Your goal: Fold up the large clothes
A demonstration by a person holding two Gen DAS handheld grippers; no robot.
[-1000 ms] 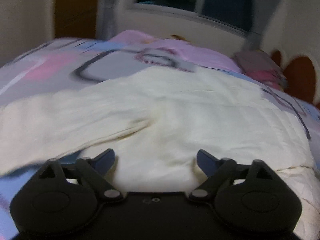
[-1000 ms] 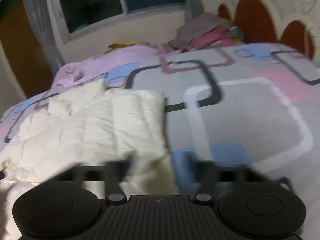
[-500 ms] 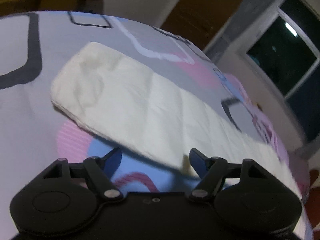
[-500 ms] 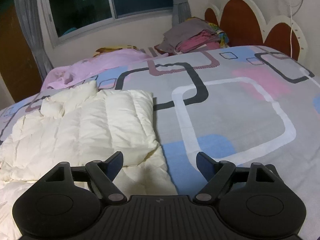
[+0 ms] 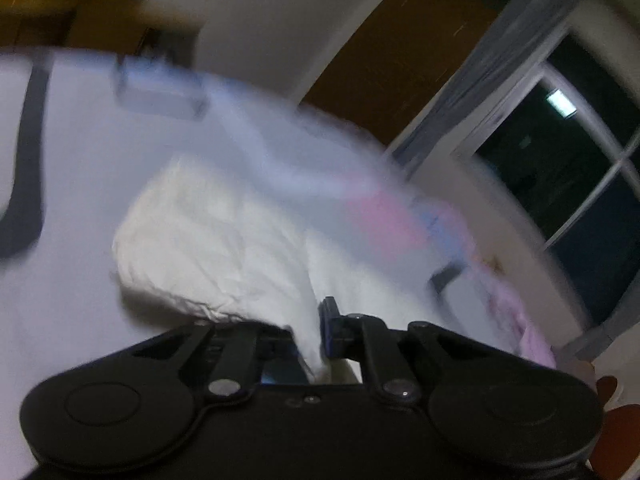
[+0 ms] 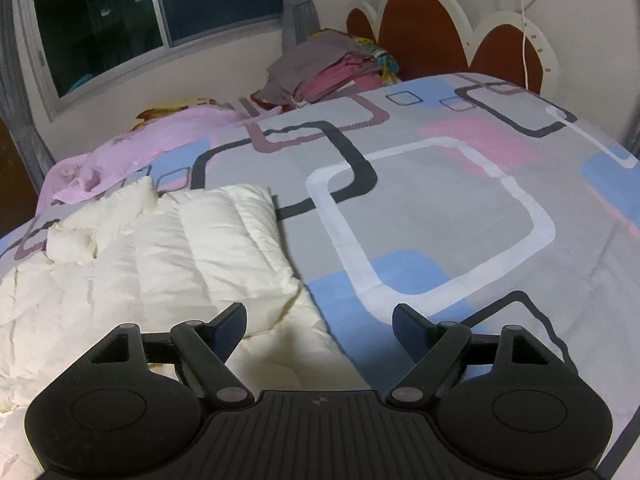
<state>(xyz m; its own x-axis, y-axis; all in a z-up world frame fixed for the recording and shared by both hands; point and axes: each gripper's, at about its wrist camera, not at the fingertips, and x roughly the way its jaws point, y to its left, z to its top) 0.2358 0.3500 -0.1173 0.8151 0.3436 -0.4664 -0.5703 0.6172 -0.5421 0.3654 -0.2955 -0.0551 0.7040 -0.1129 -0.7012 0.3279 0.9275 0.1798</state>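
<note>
A cream padded jacket (image 6: 152,248) lies spread on the bed, one sleeve folded across its body. In the blurred left wrist view another sleeve (image 5: 208,240) stretches away over the sheet. My left gripper (image 5: 314,332) is shut on the jacket's fabric, which bunches between its jaws. My right gripper (image 6: 320,324) is open and empty, low over the jacket's right edge where it meets the sheet.
The bed sheet (image 6: 440,208) has grey, pink and blue squares. A pink blanket (image 6: 168,136) lies at the far side under the window (image 6: 140,20). A pile of folded clothes (image 6: 336,68) sits by the headboard (image 6: 432,36). A brown door (image 5: 400,52) shows at the left.
My left gripper swung from the jacket's body to its left sleeve side and closed on the fabric. My right gripper stayed open and drew slightly back.
</note>
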